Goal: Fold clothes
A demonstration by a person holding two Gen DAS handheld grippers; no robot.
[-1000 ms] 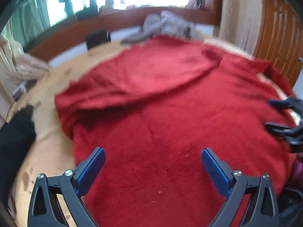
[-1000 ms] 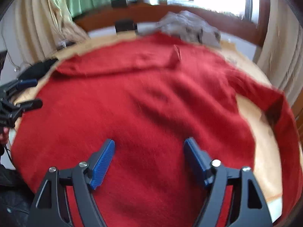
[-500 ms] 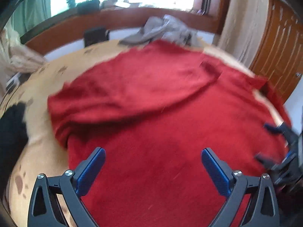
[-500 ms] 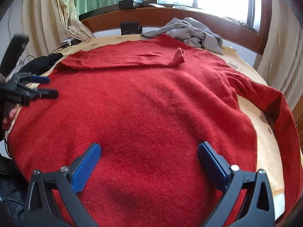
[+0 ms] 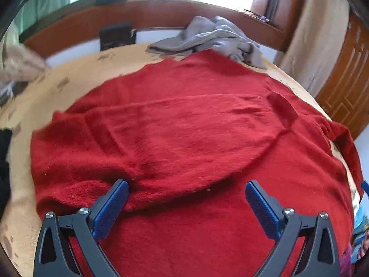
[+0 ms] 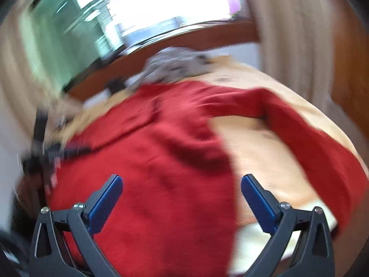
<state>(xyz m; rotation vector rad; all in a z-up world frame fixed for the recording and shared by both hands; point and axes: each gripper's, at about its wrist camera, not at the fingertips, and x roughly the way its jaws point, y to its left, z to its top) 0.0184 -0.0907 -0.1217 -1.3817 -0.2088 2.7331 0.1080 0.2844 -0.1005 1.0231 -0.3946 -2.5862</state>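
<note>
Both claws are hanging wide apart with nothing between the pads: the left gripper [image 5: 186,198] is hovering over the near part of the red sweater [image 5: 196,138], and the right gripper [image 6: 182,196] is straddling that sweater's right side edge. A second ago the right claw was sitting narrower over the middle of the red knit; now it is standing at its widest and its view is smearing as it is swinging toward the sleeve side. The left view is also shifting: the folded sleeve [image 5: 161,143], farther off a moment back, is now lying just ahead of the left pads.

By my reading, one sleeve is done and the other is coming up next. The sweater is lying spread across the tan bedsheet [image 5: 76,76], filling most of it. The folded sleeve is crossing the sweater's body as a broad tapering band, its edge curving just beyond the left gripper. The outstretched sleeve [image 6: 306,136] is arcing out from the sweater's right shoulder, with bare sheet between it and the body.

Fabric is looking fuzzy, thick and soft, matte, with ribbing showing near the left pad. Beyond the sweater's far edge a grey garment [image 5: 214,37] is lying crumpled, thinner and smoother.
</note>
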